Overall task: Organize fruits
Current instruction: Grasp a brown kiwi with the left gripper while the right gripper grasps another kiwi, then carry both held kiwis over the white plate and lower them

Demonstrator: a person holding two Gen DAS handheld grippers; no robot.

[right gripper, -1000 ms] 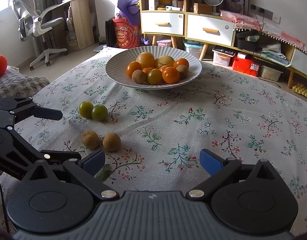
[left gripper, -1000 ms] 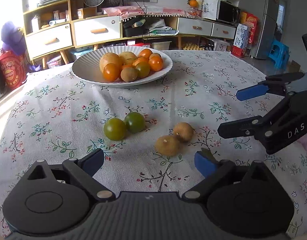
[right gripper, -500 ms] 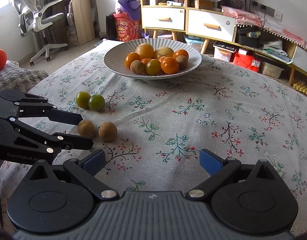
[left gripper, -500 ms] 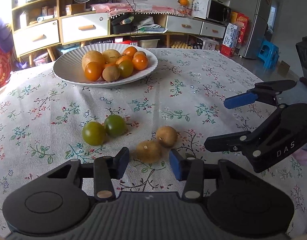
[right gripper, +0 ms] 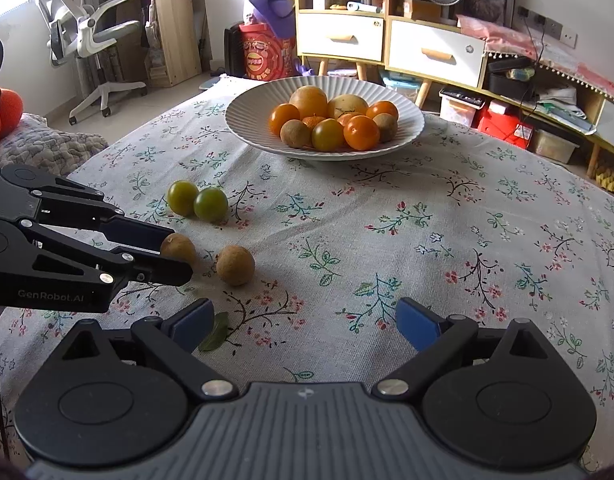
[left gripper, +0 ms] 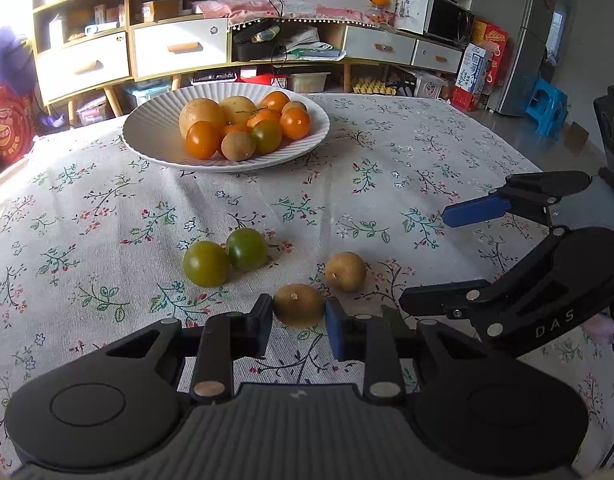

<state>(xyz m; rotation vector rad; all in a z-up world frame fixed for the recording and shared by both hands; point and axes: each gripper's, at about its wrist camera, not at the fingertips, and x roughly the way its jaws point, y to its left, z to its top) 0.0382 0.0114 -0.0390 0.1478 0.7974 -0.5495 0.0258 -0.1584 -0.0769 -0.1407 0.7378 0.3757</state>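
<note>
On the floral tablecloth (left gripper: 107, 216), left gripper (left gripper: 299, 322) has its blue pads against both sides of a brown longan (left gripper: 299, 305), pinching it where it sits. Second longan (left gripper: 345, 271) lies just beside; two green tomatoes (left gripper: 225, 257) touch each other nearby. White ribbed plate (left gripper: 155, 148) farther back holds oranges, tomatoes and longans. Right gripper (right gripper: 303, 322) hovers spread wide, holding nothing. Lettering: "DAS" on the right gripper's body, "GenRobot.AI" on the left's.
</note>
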